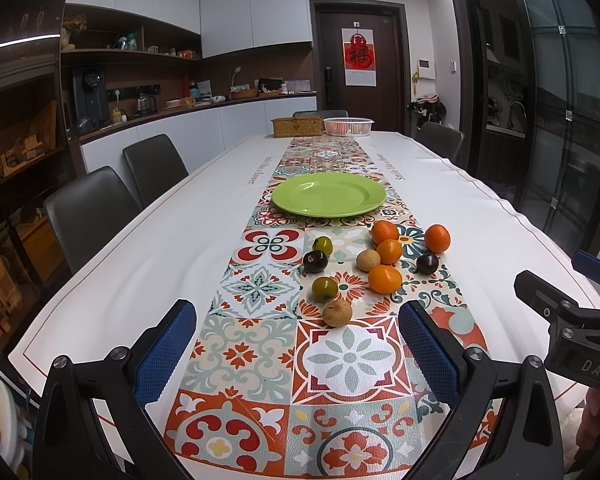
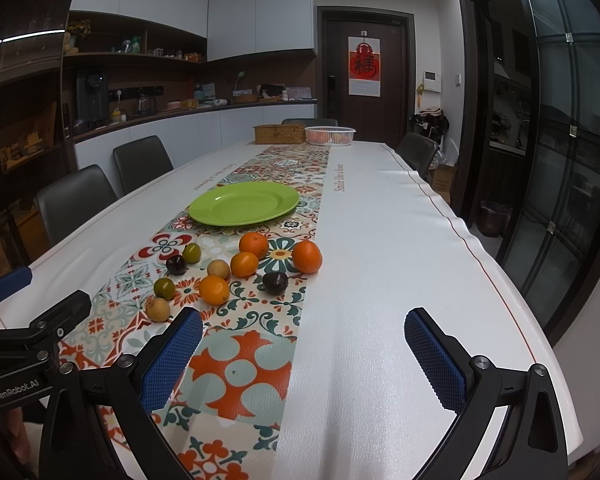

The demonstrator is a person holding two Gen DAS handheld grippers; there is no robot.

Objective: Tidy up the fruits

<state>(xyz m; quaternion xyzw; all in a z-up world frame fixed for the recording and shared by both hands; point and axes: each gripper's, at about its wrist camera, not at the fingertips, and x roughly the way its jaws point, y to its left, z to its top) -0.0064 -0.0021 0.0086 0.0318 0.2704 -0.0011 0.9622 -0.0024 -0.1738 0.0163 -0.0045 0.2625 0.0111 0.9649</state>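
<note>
Orange, green, dark and tan fruits (image 1: 385, 278) sat loose just before the green plate (image 1: 328, 194), all untouched. Left gripper (image 1: 298, 350) and right gripper (image 2: 304, 354) gaped, empty. Probably light, round, roll-prone; pinch across the widest part.

Table (image 1: 140, 264): patterned runner (image 1: 260, 344), green plate (image 1: 328, 194), scattered fruits (image 1: 385, 279).

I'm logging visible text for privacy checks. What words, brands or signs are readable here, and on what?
"DAS": right tool, partly cut off.
"GenRobot.AI": left tool.
"Smile like a flower": tablecloth, along the runner's edge.
"福": red hanging on the door.
Calendar print below the hanging, wall panel and shelf items: too small to read.
</note>
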